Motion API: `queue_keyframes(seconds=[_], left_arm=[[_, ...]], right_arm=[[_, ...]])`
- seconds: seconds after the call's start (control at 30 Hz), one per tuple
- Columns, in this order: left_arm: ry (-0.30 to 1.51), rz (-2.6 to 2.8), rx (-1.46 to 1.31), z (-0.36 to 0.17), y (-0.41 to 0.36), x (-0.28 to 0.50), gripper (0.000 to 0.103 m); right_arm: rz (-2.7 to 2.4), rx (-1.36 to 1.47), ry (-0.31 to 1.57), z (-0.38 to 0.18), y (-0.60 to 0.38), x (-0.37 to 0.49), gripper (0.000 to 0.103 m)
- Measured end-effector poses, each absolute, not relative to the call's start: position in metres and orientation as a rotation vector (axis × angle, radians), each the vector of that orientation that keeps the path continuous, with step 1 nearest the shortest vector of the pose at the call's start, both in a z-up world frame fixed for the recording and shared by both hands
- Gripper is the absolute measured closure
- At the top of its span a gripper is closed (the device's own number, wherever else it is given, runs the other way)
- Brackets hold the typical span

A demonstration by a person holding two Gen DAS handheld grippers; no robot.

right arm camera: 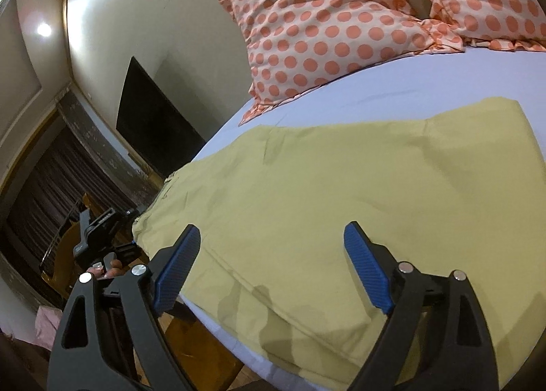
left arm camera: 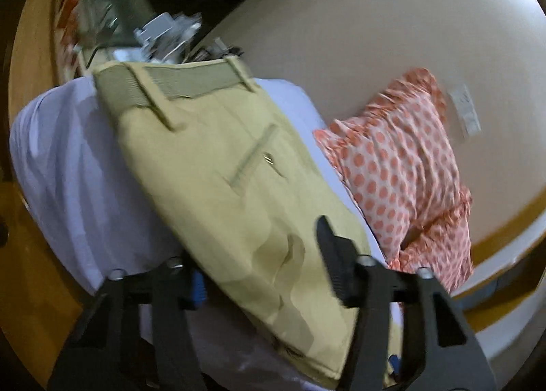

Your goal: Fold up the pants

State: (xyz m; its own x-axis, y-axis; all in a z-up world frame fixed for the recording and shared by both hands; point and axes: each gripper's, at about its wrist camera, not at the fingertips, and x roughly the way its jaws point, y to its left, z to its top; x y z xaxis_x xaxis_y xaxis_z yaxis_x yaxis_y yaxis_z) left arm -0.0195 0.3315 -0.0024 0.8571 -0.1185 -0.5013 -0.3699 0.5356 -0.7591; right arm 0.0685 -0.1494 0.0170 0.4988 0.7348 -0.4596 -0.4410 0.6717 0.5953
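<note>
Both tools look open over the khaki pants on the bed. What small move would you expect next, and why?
Probably lower the right tool onto the near edge of the pants and close on it. Its jaws are spread and holding nothing, the fabric lies flat on the sheet, and the left tool is likewise open above the waistband end.

The right gripper (right arm camera: 271,254) fills the bottom of the frame, its two blue-padded fingers (right arm camera: 175,266) spread wide apart above the khaki pants (right arm camera: 341,193), which lie spread flat across the centre on a pale lilac bed sheet (right arm camera: 392,83). At the upper right, polka-dot pillows (right arm camera: 324,22) rest on the sheet just beyond the pants, and a dark flat screen (right arm camera: 153,121) hangs on the cream wall at centre left. At the lower left, beside the edge of the bed, the left gripper (right arm camera: 102,234) shows only as a black body, with its fingers hidden.
</note>
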Motion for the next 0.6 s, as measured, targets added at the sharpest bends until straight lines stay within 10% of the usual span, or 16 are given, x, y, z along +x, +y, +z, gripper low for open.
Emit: queue_keyframes(seconds=[0.13,0.43,0.6], left_arm=[[0.628,0.231,-0.934,0.007,0.335,-0.008,0.088],[0.526,0.067,-0.132,0.147,0.146,0.053,0.093],[0.55,-0.342,0.198,0.129,-0.013,0.054,0.092]], right_arm=[[0.734,0.443,0.734,0.018,-0.16,0.068,0.015],[0.554,0.508,0.611,0.029,-0.235,0.062,0.015],[0.382,0.585,0.548,0.031,-0.296,0.056,0.015]])
